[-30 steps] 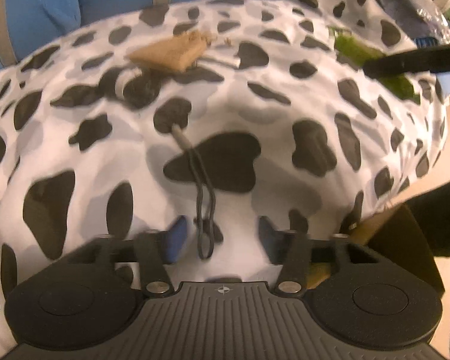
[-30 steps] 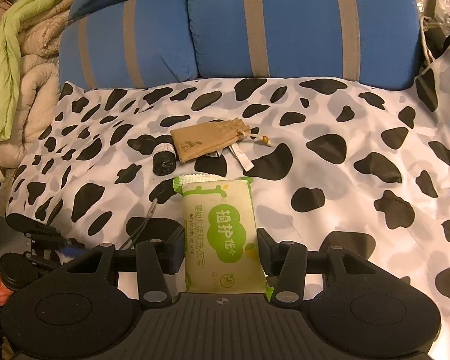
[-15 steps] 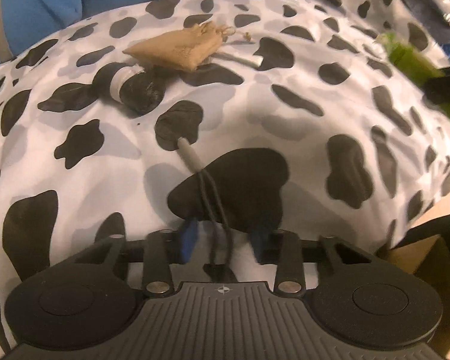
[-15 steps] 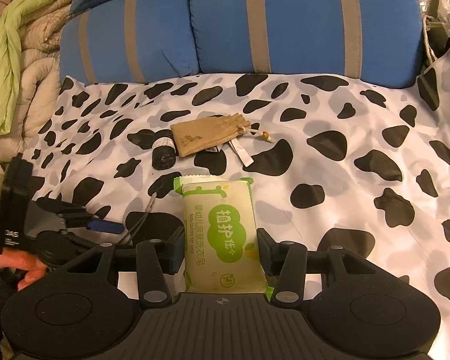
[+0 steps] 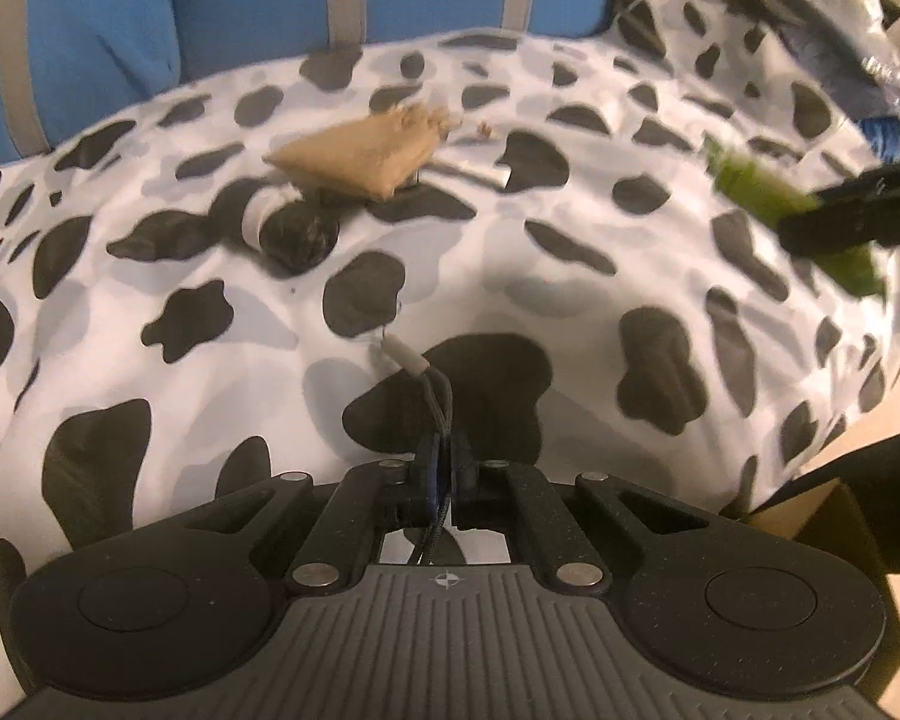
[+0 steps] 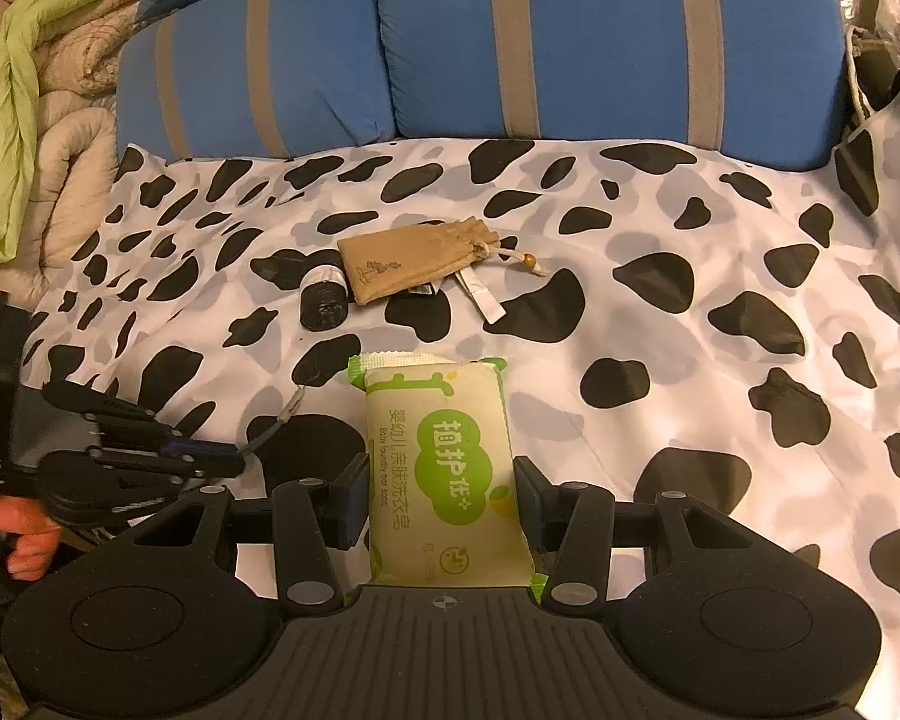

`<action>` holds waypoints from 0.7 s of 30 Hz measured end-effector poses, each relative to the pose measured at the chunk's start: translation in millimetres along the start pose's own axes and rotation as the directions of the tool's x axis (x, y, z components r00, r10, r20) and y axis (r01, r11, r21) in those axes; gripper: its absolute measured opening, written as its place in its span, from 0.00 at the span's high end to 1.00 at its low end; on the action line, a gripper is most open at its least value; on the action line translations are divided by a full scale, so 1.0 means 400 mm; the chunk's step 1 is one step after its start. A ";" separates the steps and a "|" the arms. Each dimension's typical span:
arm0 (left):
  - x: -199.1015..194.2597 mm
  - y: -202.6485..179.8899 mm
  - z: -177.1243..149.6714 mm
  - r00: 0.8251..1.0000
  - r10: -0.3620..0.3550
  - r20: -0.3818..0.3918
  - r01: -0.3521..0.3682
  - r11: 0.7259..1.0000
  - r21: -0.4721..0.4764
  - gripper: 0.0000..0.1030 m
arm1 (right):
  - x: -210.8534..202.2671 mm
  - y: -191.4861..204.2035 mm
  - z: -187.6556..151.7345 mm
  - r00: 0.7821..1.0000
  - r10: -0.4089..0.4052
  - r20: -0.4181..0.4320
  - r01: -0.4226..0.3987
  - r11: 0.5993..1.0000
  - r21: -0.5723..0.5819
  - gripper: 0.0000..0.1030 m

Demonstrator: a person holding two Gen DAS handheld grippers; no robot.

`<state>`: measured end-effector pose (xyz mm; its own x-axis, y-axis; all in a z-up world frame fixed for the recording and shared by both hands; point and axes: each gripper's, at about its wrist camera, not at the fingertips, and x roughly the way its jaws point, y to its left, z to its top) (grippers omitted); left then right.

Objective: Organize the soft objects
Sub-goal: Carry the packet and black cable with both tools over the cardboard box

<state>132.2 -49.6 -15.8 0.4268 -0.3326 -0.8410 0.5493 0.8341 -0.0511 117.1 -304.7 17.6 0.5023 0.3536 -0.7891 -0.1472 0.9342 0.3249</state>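
I'm working over a cow-print cover [image 6: 660, 324] spread in front of blue cushions [image 6: 606, 42], with a green quilt [image 6: 6, 102] heaped to my left. My right gripper [image 6: 441, 501] is clamped on a green soap packet [image 6: 444, 468], its long axis running straight away from me (printed top farthest). My left gripper [image 5: 444, 471] is pinched tight on a dark cord [image 5: 438, 402], which trails forward over the cover
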 end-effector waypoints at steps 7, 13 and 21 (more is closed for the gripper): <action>-0.078 -0.028 -0.029 0.997 -0.032 0.070 0.033 0.999 -0.019 0.96 | -0.010 0.031 -0.040 1.000 0.024 -0.013 -0.024 1.000 -0.003 0.50; -0.138 -0.072 -0.070 0.992 -0.077 0.104 0.079 0.997 -0.015 0.96 | -0.042 0.059 -0.103 0.998 0.040 -0.040 -0.040 0.999 -0.013 0.50; -0.185 -0.141 -0.124 0.987 -0.120 0.104 0.122 0.992 -0.013 0.96 | -0.091 0.103 -0.198 0.994 0.063 -0.088 -0.062 0.998 0.016 0.50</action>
<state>34.1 -50.4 22.7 0.4299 -0.4745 -0.7681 0.5880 0.7928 -0.1606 25.5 -275.3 18.4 0.4149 0.4143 -0.8101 -0.1640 0.9098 0.3813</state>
